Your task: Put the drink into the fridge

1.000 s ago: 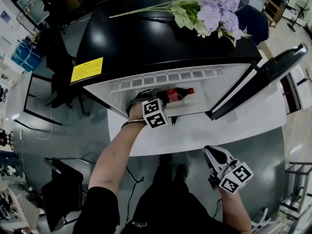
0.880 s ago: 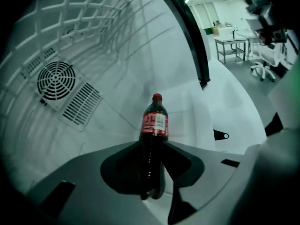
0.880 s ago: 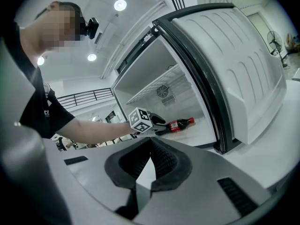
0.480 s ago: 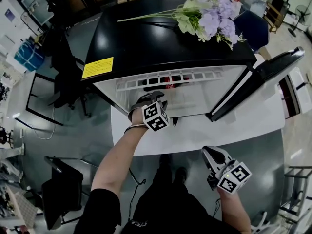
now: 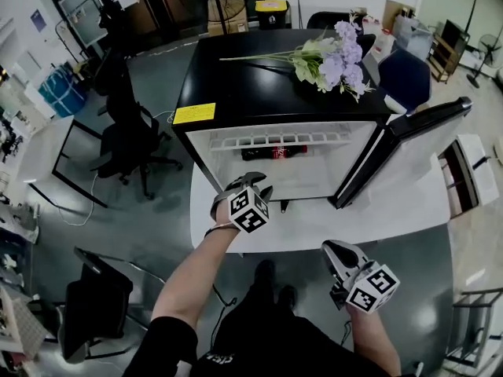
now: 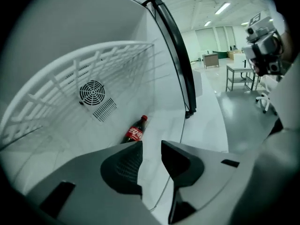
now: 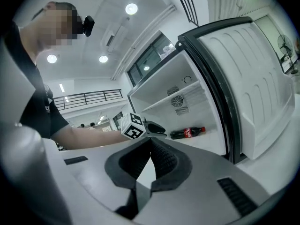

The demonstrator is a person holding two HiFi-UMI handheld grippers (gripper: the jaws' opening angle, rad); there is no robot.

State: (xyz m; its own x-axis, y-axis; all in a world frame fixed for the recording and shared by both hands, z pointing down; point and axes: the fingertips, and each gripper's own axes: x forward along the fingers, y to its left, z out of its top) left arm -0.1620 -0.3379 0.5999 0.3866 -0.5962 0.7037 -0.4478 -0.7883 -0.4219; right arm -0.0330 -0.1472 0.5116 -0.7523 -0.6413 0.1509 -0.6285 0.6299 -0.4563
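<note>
On the white floor of the fridge (image 5: 259, 93) lies the drink bottle (image 5: 277, 152), on its side near the back wall, cap toward the open door (image 5: 401, 144). A second ago the left gripper (image 5: 255, 182) was right at it inside; now it has drawn back to the front edge, jaws slightly apart with nothing between them, so the drink looks delivered and probably only the door remains. The right gripper (image 5: 339, 251) hangs low, jaws closed and empty. White script on the bottle's red label and the print on the yellow sticker (image 5: 194, 114) are too small to read
</note>
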